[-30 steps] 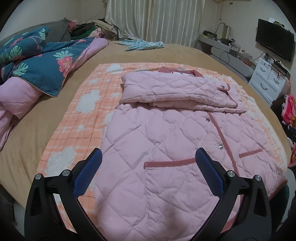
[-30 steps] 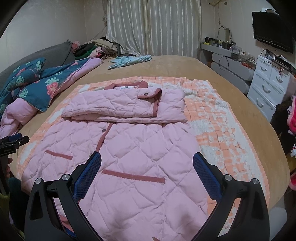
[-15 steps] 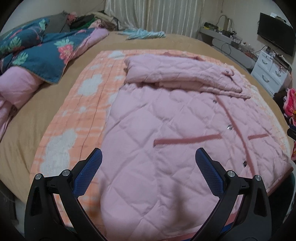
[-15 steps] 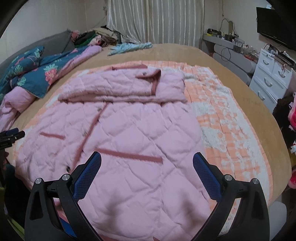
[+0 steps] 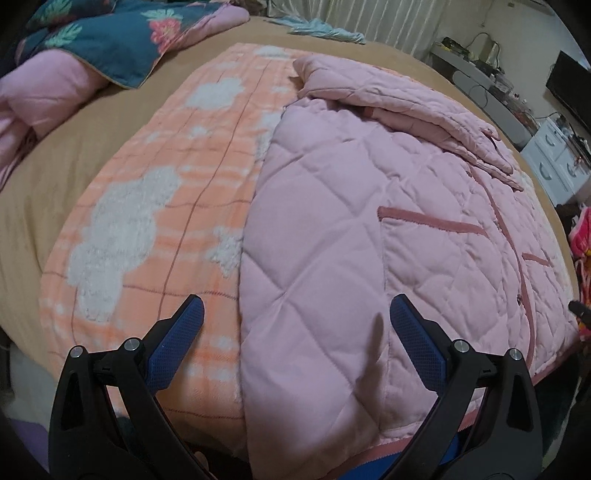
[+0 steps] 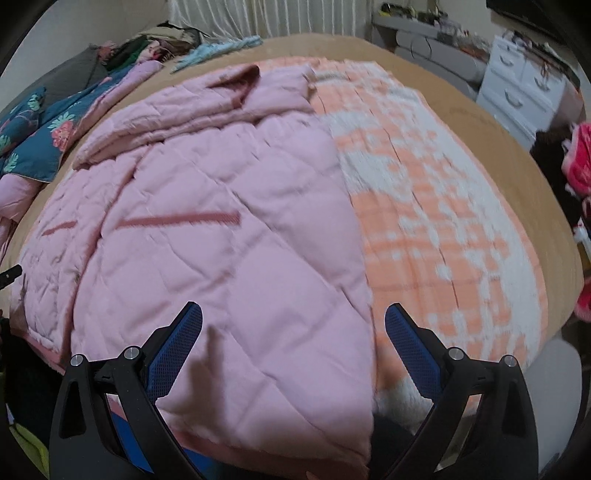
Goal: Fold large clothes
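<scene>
I see a wide bed under a tan bedspread [image 5: 74, 177], an orange-and-white checked fleece blanket [image 5: 177, 192] spread across it. A teal floral quilt [image 5: 110, 48] is bunched at the far left. Pale pleated curtains [image 6: 266, 16] hang behind; a white chest of drawers [image 6: 524, 85] stands right.

Coat [image 5: 332, 236] on blanket [image 5: 155, 206] on bed [image 5: 44, 177], folded sleeves farthest.

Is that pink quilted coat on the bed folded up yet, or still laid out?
Partly folded: the pink coat has its sleeves folded across the top, while its body lies spread flat on the orange blanket.
</scene>
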A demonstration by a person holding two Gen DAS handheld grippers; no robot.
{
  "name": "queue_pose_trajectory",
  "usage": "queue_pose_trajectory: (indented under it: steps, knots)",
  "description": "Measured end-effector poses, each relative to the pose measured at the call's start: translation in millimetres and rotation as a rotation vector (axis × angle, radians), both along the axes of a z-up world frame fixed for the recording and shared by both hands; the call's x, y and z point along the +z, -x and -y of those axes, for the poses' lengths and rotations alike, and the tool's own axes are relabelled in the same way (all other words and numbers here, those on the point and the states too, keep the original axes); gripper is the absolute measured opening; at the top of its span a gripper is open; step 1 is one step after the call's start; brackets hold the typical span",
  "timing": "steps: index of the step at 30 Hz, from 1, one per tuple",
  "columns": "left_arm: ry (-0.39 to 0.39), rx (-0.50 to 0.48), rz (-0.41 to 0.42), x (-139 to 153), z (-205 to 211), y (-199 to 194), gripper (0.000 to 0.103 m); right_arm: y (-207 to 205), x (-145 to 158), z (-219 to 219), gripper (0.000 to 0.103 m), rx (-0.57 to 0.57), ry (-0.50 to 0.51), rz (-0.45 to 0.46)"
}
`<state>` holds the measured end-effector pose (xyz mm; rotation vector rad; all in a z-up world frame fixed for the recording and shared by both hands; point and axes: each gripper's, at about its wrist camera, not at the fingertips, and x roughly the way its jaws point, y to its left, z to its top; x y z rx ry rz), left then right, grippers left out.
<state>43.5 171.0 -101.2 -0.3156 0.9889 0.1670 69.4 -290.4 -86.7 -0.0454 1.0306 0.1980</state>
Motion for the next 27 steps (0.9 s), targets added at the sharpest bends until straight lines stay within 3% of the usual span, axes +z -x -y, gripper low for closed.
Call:
queue_pose_trajectory:
  steps: [11, 14, 16, 18, 20, 22, 27]
  knots:
    - [0.056, -0.018, -0.074, -18.2, 0.4, 16.2, 0.095, 17.5, -23.1, 20.4, 0.095, 0.016, -0.114, -0.158]
    - [0.064, -0.017, -0.080, -20.0, 0.6, 21.5, 0.095, 20.5, -29.5, 18.1, 0.077, 0.038, -0.161, -0.208]
    - [0.074, -0.015, -0.082, -21.0, -0.7, 23.5, 0.095, 23.0, -29.5, 15.6, 0.073, 0.049, -0.155, -0.204]
    - [0.086, -0.010, -0.092, -23.5, -1.9, 24.7, 0.095, 25.5, -25.9, 13.9, 0.060, 0.067, -0.170, -0.195]
    - [0.085, -0.012, -0.097, -24.3, -0.9, 25.7, 0.095, 27.4, -20.7, 14.2, 0.040, 0.075, -0.185, -0.178]
    - [0.082, -0.019, -0.100, -24.4, 0.8, 26.8, 0.095, 30.8, -11.4, 12.6, 0.030, 0.092, -0.200, -0.141]
    - [0.086, -0.038, -0.097, -23.0, 7.5, 29.8, 0.095, 34.7, 19.2, 4.5, 0.023, 0.129, -0.239, -0.024]
